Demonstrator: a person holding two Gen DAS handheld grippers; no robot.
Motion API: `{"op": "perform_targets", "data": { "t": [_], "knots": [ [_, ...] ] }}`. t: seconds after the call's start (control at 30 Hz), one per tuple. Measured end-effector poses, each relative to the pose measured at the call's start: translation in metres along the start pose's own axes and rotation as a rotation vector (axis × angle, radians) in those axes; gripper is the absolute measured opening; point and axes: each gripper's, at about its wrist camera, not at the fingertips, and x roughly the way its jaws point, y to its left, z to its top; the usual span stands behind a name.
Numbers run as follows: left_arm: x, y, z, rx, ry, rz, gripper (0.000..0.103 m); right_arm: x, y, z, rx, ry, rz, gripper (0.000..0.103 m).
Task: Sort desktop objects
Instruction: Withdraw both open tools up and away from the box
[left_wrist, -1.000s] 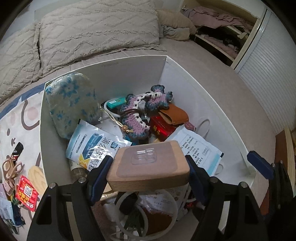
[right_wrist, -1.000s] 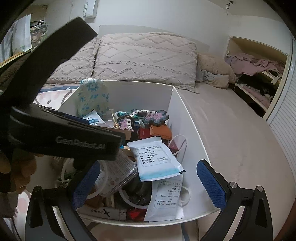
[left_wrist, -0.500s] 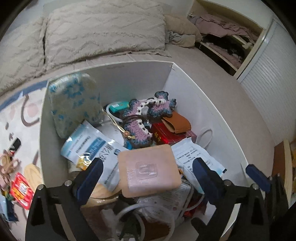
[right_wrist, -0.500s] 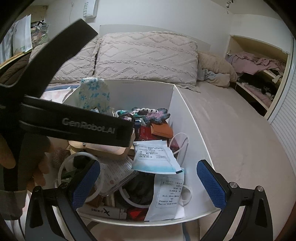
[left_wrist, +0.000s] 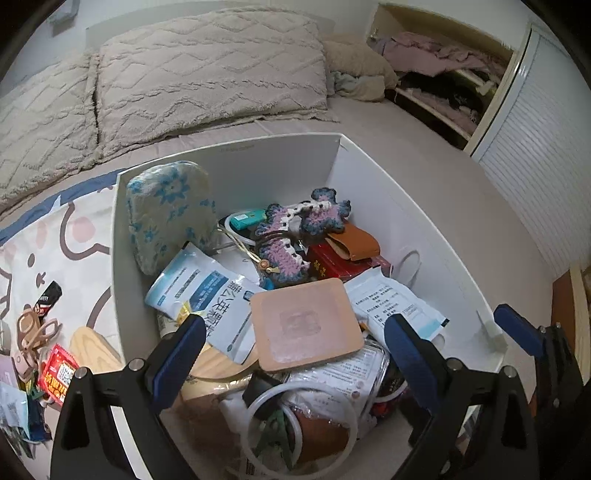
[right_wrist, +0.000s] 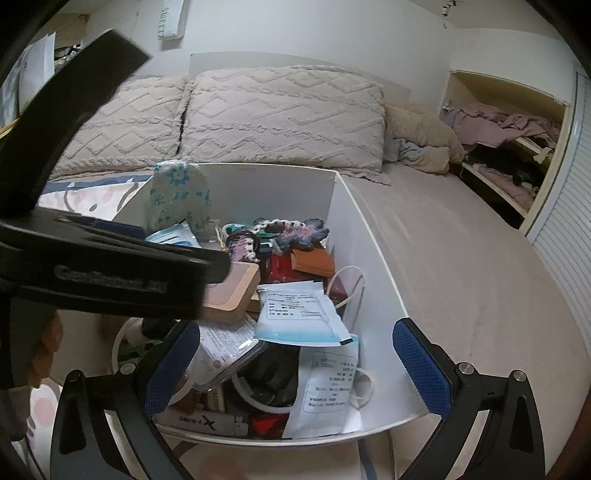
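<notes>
The left gripper (left_wrist: 291, 349) hangs over the white box (left_wrist: 436, 243) with its jaws spread wide, having just been opening, and nothing sits between them. The wooden block (left_wrist: 306, 323) lies below and ahead of it on top of the pile in the box, flat face up (a clear square hook pad is stuck to that face), resting on a blue-and-white packet (left_wrist: 207, 295) at its left and a printed mask pouch (left_wrist: 395, 302) at its right. Behind it lie a crochet piece (left_wrist: 291, 236), a red carton (left_wrist: 332, 264) and a brown leather pouch (left_wrist: 354, 240), while a floral pouch (left_wrist: 170, 214) leans against the left wall. The right gripper (right_wrist: 297, 363) is also wide open and empty, near the box's near rim. Left of the box, on a cartoon-print cloth (left_wrist: 48, 251), lie small scissors (left_wrist: 35, 332) and a red packet (left_wrist: 57, 373).
</notes>
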Motion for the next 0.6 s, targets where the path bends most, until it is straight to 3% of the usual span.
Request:
{"op": "perform_targets", "data": {
  "t": [0.43, 0.6],
  "knots": [
    [-0.046, 0.014, -0.01, 0.029, -0.134, 0.043, 0.103, -0.02, -0.004, 0.006, 0.047, -0.073, -0.035, 0.103],
    [-0.062, 0.021, -0.013, 0.047, -0.176, 0.1, 0.103, -0.024, 0.001, 0.005, 0.05, -0.084, -0.028, 0.103]
  ]
}}
